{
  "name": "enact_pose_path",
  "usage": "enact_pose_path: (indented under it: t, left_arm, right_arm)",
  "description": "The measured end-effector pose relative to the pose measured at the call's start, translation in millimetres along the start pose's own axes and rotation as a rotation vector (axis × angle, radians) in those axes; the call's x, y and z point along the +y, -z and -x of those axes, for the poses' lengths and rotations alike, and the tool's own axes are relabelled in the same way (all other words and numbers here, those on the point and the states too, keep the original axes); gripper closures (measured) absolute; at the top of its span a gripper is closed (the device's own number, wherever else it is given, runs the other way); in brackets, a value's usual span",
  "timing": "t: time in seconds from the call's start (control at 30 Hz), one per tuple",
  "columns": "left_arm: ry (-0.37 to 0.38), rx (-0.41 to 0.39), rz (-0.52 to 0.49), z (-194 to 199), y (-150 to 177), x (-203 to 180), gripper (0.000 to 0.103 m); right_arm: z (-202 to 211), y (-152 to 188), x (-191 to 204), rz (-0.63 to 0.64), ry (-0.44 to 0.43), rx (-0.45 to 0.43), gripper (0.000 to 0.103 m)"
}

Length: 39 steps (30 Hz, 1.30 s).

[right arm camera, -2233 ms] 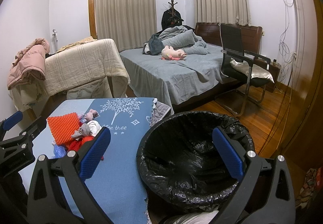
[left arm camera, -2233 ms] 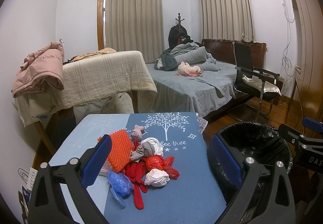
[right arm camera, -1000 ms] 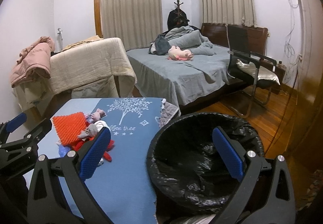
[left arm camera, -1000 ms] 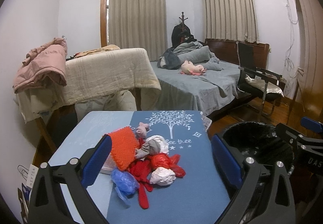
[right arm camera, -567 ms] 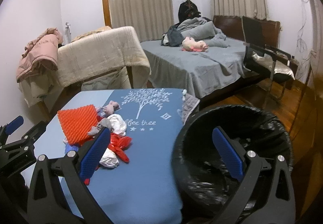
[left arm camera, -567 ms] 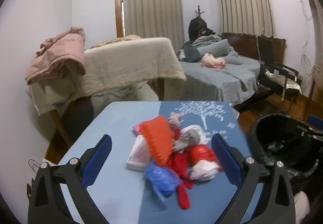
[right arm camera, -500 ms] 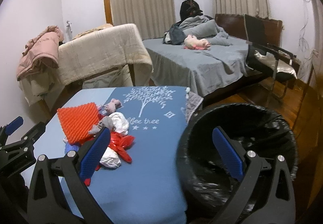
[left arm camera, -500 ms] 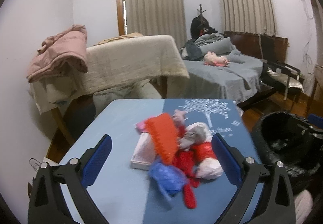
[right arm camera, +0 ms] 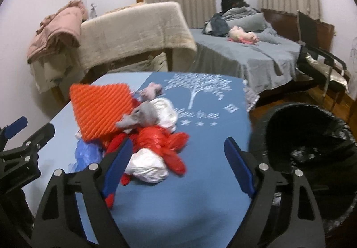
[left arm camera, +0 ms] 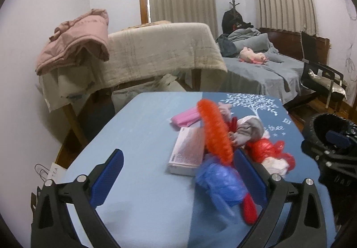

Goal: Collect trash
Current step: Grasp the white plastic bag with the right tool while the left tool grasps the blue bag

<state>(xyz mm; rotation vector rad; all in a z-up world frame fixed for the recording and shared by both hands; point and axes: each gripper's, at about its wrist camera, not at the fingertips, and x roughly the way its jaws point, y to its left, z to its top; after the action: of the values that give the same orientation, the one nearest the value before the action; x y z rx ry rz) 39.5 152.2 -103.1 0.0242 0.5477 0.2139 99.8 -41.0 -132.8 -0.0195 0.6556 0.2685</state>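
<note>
trash (right arm camera: pixel 142 136) heaped mid-tabletop (left arm camera: pixel 142 136) just beside the lined bin (right arm camera: pixel 312 149) for a short drop, left gripper (left arm camera: pixel 178 172) spread wide and empty near the heap, right gripper (right arm camera: pixel 176 158) closing, nothing pinched yet.

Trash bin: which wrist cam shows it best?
Right wrist. The black-lined trash bin fills its right side, open mouth and liner visible. In the left wrist view only part of its rim shows, behind the right gripper.
</note>
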Motion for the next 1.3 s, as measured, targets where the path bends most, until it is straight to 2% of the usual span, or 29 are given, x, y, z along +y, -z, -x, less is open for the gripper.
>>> enact_pose_path:
  t: [0.27,0.47,0.53,0.6,0.77,0.93,1.13,1.3]
  left_arm:
    - [-0.004,0.038,0.031,-13,11,12,0.006]
    - [-0.003,0.050,0.041,-17,11,15,0.006]
    - [-0.001,0.051,0.043,-17,10,15,0.006]
    - [-0.002,0.052,0.042,-18,11,15,0.006]
    - [-0.001,0.063,0.042,-18,11,12,0.006]
    - [0.037,0.081,0.040,-19,15,2,0.007]
    - [0.083,0.090,0.008,-21,19,-21,0.016]
    - [0.117,0.128,0.008,-37,25,-35,0.029]
  right_arm:
    - [-30,17,22,0.048,-0.034,0.086,0.037]
    - [-45,26,30,0.069,-0.047,0.142,0.039]
    - [-49,28,29,0.069,-0.061,0.161,0.045]
    - [-52,28,29,0.067,-0.090,0.178,0.058]
    - [-48,28,28,0.073,-0.123,0.178,0.070]
    - [-30,23,21,0.076,-0.138,0.141,0.071]
    - [-11,19,0,0.058,-0.099,0.106,0.071]
    - [-7,20,-21,0.034,-0.063,0.103,0.071]
